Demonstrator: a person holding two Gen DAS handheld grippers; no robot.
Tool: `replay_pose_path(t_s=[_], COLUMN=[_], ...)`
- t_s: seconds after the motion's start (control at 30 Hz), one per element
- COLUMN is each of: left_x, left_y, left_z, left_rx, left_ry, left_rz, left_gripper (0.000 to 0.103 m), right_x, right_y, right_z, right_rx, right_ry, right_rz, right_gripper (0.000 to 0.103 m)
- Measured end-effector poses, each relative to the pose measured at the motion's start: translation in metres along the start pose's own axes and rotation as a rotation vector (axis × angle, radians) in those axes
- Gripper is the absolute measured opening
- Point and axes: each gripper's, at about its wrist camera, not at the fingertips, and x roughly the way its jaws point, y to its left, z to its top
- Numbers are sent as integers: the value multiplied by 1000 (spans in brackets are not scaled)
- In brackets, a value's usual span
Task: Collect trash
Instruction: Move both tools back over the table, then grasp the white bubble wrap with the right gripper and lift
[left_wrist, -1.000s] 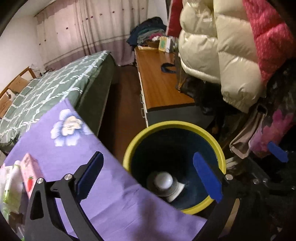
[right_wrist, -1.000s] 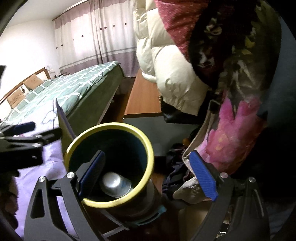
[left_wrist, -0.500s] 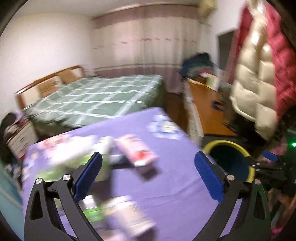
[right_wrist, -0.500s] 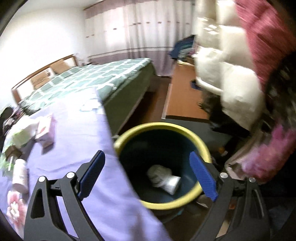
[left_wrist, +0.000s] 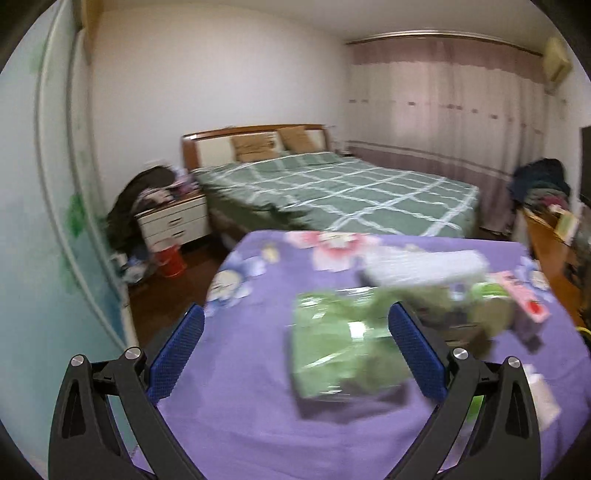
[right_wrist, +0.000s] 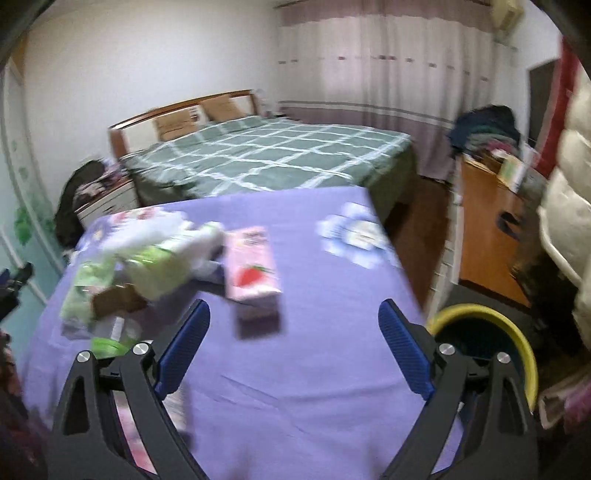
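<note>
Both grippers have swung away from the bin since a second ago, when each looked straight down into it; they now face the purple tablecloth (right_wrist: 314, 369). The left gripper (left_wrist: 295, 358) hangs wide open and holds nothing, with a blurred green packet (left_wrist: 340, 350) on the cloth between its fingers. The right gripper (right_wrist: 293, 347) is equally wide open and empty above bare cloth. Just beyond it on the cloth lies a pink carton (right_wrist: 253, 266), touching a blurred heap of green and white wrappers (right_wrist: 147, 266). The yellow-rimmed bin (right_wrist: 484, 317) stands off the cloth's right edge. Behind the cloth is the green checked bed (left_wrist: 332, 192).
</note>
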Motion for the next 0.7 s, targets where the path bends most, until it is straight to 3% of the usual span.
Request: replay_pose_path(t_s=[0.27,0.43,0.7], left_x=[23,18,17], left_y=[11,12,12], left_z=[-21,-21,-21], left_rx=[-12,-26,-26], left_ry=[6,-6,-11], left_rz=[25,37,40], left_gripper=[98,98,98], right_x=[41,75,147], right_y=[70,100,132], right_z=[37,64,83], right_rx=[-71,-94,-111], right_ry=[34,67,210], right_rz=[132,153,152], right_gripper=[88,83,81])
